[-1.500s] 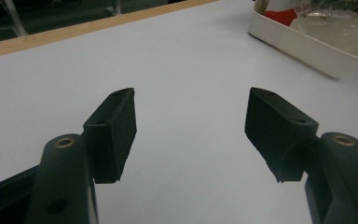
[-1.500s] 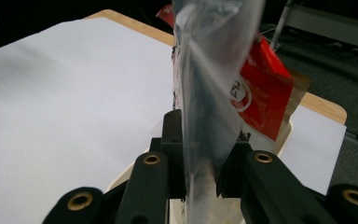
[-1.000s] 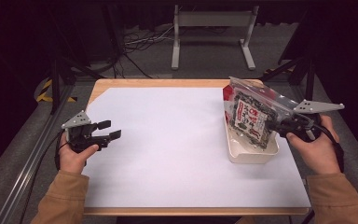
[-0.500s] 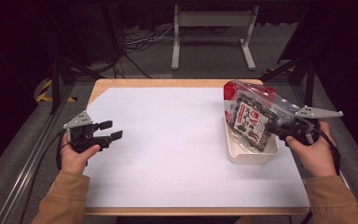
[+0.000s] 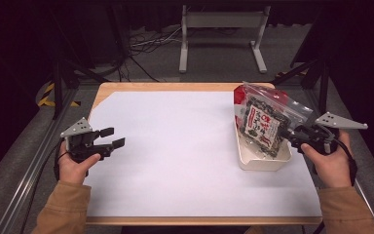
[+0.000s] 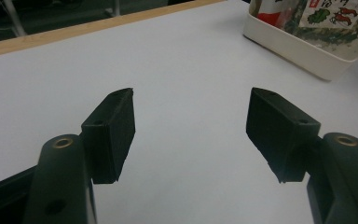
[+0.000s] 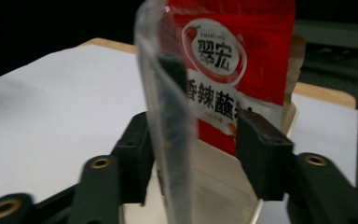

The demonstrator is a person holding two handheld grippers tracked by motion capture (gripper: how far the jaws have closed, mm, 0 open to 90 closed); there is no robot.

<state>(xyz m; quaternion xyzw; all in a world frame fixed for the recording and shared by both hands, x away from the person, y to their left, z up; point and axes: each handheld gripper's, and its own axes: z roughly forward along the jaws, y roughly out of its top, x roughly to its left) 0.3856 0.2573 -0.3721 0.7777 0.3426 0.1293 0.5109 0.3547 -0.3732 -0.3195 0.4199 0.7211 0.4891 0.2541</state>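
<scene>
A white-topped table with a wooden rim carries a cream rectangular tray near its 3 o'clock edge. In the tray lean 2 snack packets: a dark seaweed-patterned bag in clear plastic in front, and a red packet with Chinese characters behind it.

The right gripper, held in the person's right hand, points toward 9 o'clock at the tray. In the right gripper view its jaws stand apart on either side of the clear bag's edge, with a gap between the plastic and the right-hand pad; whether the other pad touches the bag cannot be told.

The left gripper, in the left hand, sits at the table's 9 o'clock edge with jaws spread wide over bare white surface, well apart from the tray.
</scene>
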